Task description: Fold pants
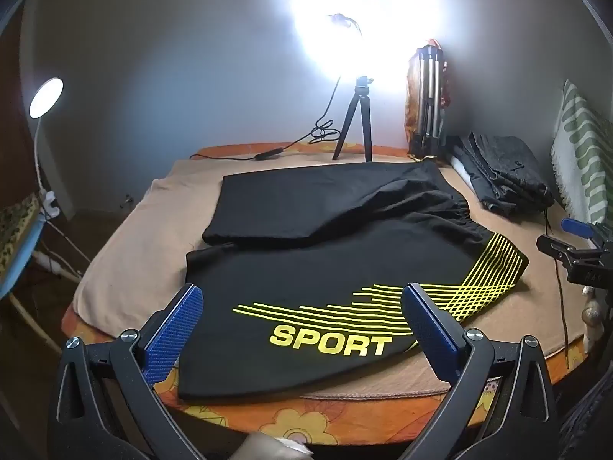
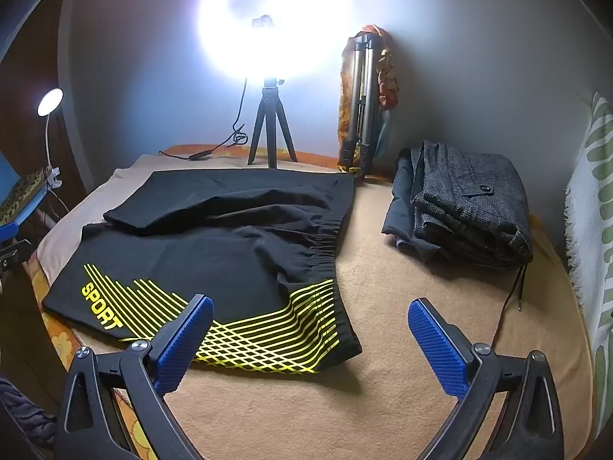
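Observation:
Black pants [image 1: 325, 245] with yellow stripes and the word SPORT lie spread on the beige blanket [image 1: 134, 253], waistband to the right, the far leg lying over the near one. They also show in the right wrist view [image 2: 199, 245]. My left gripper [image 1: 302, 299] is open and empty, hovering over the near leg by the SPORT print. My right gripper [image 2: 310, 314] is open and empty, above the blanket [image 2: 383, 306] just right of the striped waistband corner. The right gripper also shows at the right edge of the left wrist view [image 1: 574, 245].
A stack of folded dark trousers [image 2: 471, 207] sits at the back right. A ring light on a small tripod [image 2: 270, 130] and a folded silver tripod [image 2: 360, 115] stand by the wall. A desk lamp [image 1: 46, 97] stands left. A green-patterned cloth [image 2: 597, 230] hangs right.

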A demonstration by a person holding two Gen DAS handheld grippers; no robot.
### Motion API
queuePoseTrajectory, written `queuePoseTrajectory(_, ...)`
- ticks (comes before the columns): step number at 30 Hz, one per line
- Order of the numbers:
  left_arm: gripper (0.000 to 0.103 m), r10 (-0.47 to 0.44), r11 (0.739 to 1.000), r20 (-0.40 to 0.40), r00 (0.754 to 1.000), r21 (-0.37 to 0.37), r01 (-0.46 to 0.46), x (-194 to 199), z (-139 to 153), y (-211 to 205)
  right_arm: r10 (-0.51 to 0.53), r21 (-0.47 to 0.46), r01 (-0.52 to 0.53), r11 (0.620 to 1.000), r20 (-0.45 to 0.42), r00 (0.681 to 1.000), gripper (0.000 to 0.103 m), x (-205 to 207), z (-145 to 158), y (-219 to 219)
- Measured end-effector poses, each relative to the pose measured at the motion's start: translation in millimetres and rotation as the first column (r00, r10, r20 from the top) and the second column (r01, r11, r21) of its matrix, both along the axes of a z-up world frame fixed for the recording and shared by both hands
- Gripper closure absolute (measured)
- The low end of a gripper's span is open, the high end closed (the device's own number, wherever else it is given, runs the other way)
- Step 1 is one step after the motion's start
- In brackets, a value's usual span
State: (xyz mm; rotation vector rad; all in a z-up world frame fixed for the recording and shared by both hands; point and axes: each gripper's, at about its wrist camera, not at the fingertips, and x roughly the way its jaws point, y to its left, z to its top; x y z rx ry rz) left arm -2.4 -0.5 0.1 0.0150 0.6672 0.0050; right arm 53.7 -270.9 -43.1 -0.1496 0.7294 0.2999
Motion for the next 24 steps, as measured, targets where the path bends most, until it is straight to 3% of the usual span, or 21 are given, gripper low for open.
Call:
queuePoseTrajectory(9,0.0,0.019,1.0,0.001,1.0,0.012,-0.019,-2,-12,-7,-0.005,0.003,0.005,1.0,0.002,1.0,0.0,-1,-1,2)
queuePoseTrajectory(24,0.0,0.018,1.0,-0.001,1.0,0.008,-0.018,3,-4,-1,-0.003,0.006,0.003,1.0,0.007,1.0,0.0,-1,1,-2)
